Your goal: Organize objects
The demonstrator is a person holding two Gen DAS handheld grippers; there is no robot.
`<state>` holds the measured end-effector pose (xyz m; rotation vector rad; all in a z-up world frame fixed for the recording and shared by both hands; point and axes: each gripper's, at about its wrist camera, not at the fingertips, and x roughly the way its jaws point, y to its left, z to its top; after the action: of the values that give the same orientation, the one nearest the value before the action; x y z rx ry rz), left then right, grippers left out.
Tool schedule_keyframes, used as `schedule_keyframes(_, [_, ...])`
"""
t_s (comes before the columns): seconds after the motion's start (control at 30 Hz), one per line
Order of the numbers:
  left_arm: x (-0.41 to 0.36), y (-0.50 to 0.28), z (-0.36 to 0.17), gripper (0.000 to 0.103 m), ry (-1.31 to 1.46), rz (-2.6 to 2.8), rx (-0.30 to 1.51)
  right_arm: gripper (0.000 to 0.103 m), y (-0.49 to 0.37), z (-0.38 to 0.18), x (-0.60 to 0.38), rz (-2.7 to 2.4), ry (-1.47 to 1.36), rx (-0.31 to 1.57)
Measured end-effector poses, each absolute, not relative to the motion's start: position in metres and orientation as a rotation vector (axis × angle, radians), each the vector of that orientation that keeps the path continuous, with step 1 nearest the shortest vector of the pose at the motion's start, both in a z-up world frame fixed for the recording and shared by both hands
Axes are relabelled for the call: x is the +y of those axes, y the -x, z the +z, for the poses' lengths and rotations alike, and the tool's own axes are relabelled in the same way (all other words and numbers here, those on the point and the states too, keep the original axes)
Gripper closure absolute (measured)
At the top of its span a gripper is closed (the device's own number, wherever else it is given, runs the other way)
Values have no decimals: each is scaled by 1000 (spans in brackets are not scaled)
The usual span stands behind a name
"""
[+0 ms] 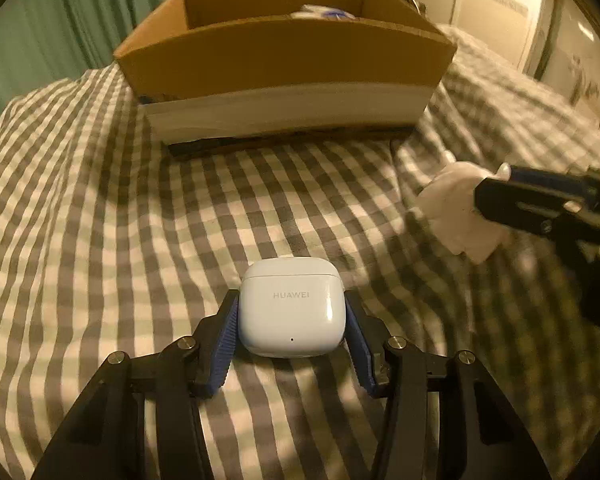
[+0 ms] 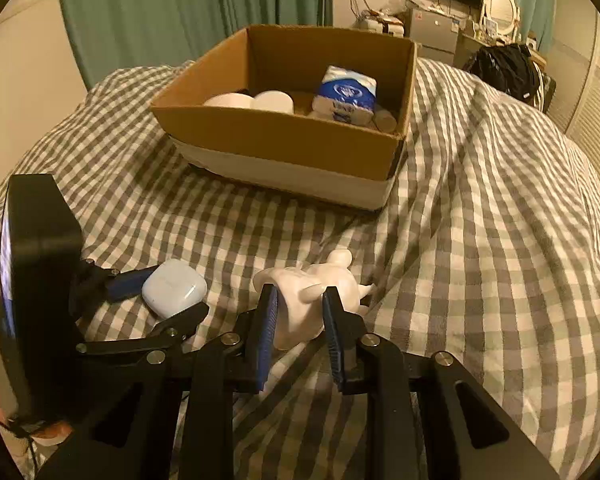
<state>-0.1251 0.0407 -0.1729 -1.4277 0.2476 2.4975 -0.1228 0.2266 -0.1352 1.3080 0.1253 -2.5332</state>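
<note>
Gripping both now: my left gripper (image 1: 292,316) clamps the earbud case (image 1: 292,306) on the bedspread (image 1: 100,220); my right gripper (image 2: 300,312) pinches the white figurine (image 2: 312,300); the box (image 2: 276,132) sits straight ahead, beyond both, the right nearer.

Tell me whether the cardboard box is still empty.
No: the right wrist view shows the cardboard box already holding a blue-and-white pack and white round things.

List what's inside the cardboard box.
In the box: a blue-and-white pack upright near the right wall, two white round things left of it, and something small and round at the right corner. The near wall covers their lower parts and the floor.
</note>
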Motion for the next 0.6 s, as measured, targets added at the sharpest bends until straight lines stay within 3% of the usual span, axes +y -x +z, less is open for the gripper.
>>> schedule_keyframes(0.6, [18, 84, -112, 52, 1349, 2642, 115, 81, 75, -86, 221, -2619, -1135, 200])
